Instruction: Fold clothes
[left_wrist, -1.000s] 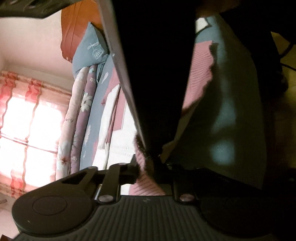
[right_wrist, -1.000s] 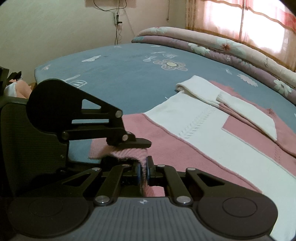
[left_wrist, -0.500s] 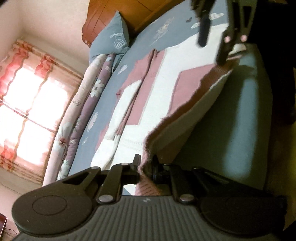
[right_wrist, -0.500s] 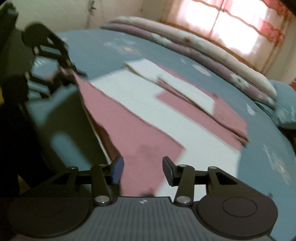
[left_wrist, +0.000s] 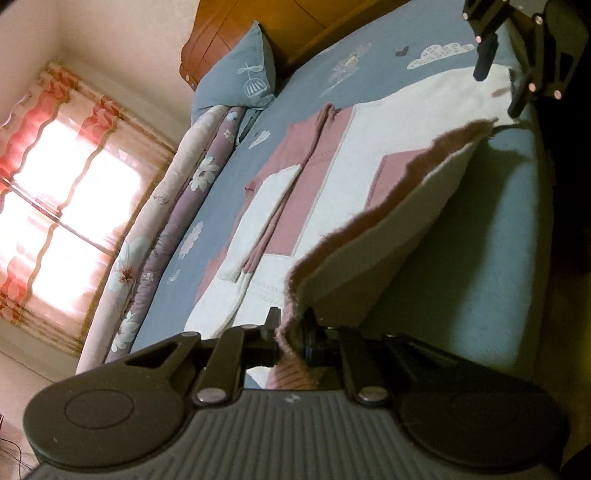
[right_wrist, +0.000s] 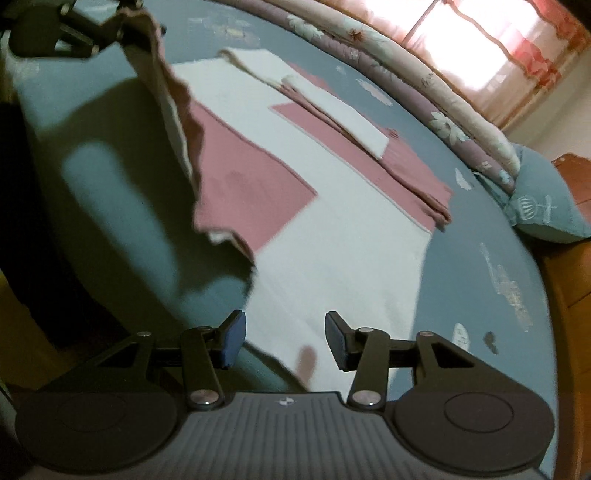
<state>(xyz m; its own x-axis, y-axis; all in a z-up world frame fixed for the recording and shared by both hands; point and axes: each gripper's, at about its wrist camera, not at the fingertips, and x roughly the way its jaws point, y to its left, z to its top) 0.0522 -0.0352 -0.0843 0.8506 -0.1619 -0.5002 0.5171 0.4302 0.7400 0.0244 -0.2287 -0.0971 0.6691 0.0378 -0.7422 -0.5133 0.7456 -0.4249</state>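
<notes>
Blue pillow (left_wrist: 242, 79), rolled floral quilt (left_wrist: 166, 218), wooden headboard (left_wrist: 295, 26), curtained window (left_wrist: 55, 192).

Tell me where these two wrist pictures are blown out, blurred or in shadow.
Left wrist view: the window behind the curtain is blown out, and the lifted sweater hem shades the bedsheet below. Right wrist view: the window glares too, and the sweater looks motion-blurred, fisheye-curved.
</notes>
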